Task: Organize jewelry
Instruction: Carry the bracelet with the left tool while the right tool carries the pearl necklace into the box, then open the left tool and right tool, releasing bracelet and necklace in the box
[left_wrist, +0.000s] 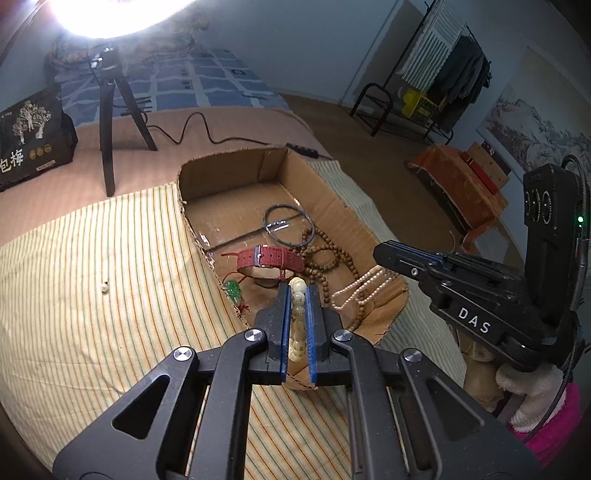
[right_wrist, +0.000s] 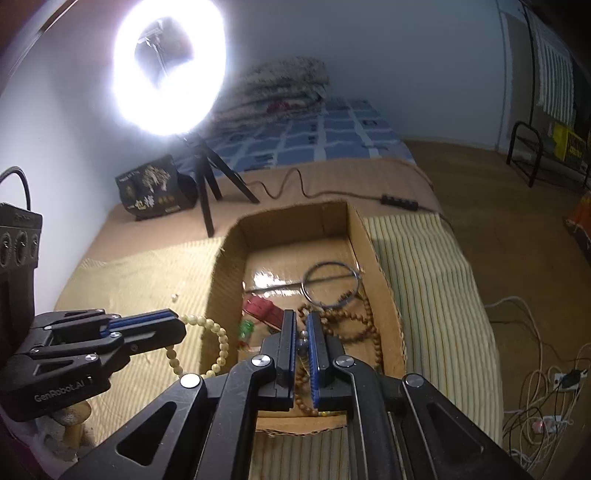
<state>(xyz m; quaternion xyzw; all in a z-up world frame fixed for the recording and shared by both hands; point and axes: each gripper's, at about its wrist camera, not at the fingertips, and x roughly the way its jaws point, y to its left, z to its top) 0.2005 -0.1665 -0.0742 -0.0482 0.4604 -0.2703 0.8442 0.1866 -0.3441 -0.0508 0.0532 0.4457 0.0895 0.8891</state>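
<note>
While our left gripper (left_wrist: 297, 295) pinches the cream bead bracelet (right_wrist: 218, 343) above the cardboard box (left_wrist: 229, 166), our right gripper (right_wrist: 301, 332), jaws nearly together around a dark bead, hovers; next, we judge, release inside.

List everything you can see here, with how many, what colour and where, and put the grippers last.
cardboard box: one, brown, open, on the striped cloth
striped cloth: one, yellow-green, under the box
cream bead bracelet: one, held in the left gripper, beside the box's left wall
red watch strap: one, in the box
green pendant: one, on red cord, in the box's near left
blue bangle: one, mid box
brown bead strands: count unclear, in the box's right side
pearl strand: one, pinkish, in the box's near right
loose bead: one, pale, on the cloth left of the box
ring light: one, white, on a black tripod behind
left gripper: black, shut on the bracelet
right gripper: black, nearly closed, a dark bead between its fingers
</note>
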